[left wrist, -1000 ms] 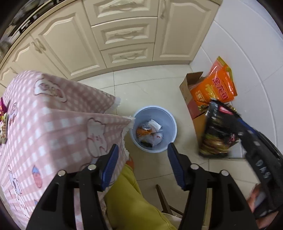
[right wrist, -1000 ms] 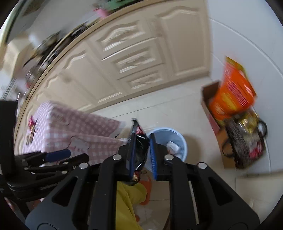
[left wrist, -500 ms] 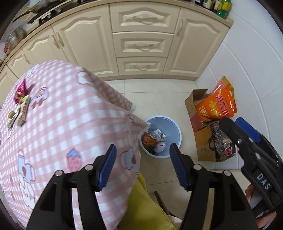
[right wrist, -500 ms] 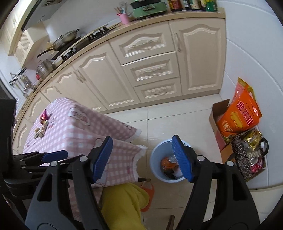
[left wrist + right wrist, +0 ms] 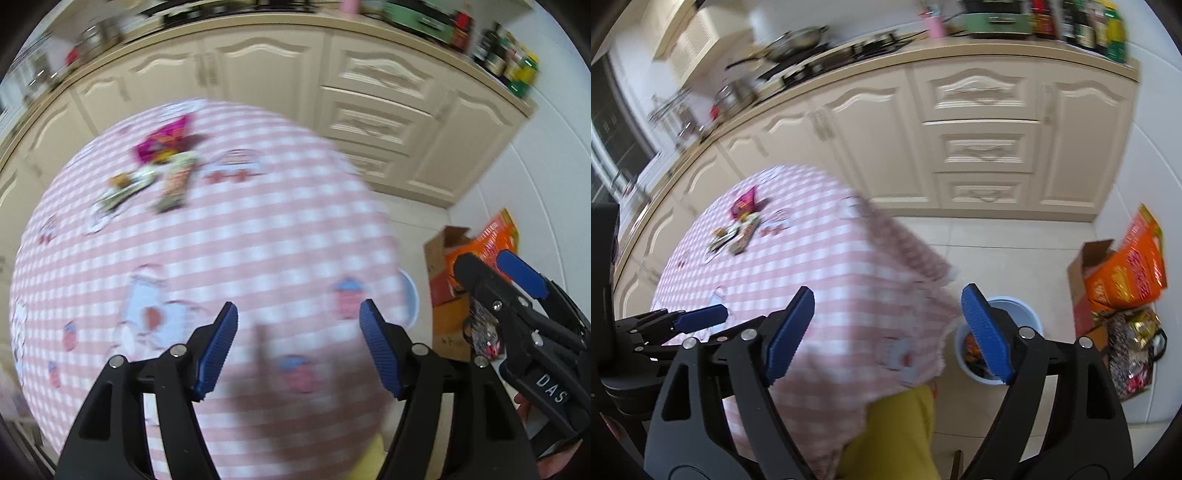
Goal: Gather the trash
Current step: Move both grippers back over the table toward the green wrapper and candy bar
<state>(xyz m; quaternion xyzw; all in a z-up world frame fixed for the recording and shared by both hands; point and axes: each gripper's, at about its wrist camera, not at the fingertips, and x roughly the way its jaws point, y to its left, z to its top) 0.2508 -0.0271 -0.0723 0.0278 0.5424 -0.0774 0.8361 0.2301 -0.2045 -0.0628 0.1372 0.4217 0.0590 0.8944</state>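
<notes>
Left tongs (image 5: 298, 345): jaws opening, nothing between the pads, only pink checked tabletop (image 5: 258, 236) below. Right tongs (image 5: 888, 334): jaws also opening wide, empty, straddling the tabletop's near corner.

Trash pile (image 5: 155, 173) lies well ahead of the left tongs and off to their left, on the far part of the tabletop: a magenta wrapper (image 5: 164, 142) at the back, a long printed wrapper (image 5: 175, 181) and smaller scraps just beside it, all touching or overlapping. Blur hides how many pieces there are.

Blue bin (image 5: 997, 343) sits on the floor just beyond the right tongs' right finger, already holding wrappers; its rim partly hidden by that finger.

Judged step: reach back for the next piece. Doing it well:
- Pick one piece at the pile's edge, not the middle, so neighbours stay put.
- Come down steeply, pads across the wrapper's short width.
- Thin film likely slips; close fully on a crumpled fold.
- Avoid pinching the cloth with it.
</notes>
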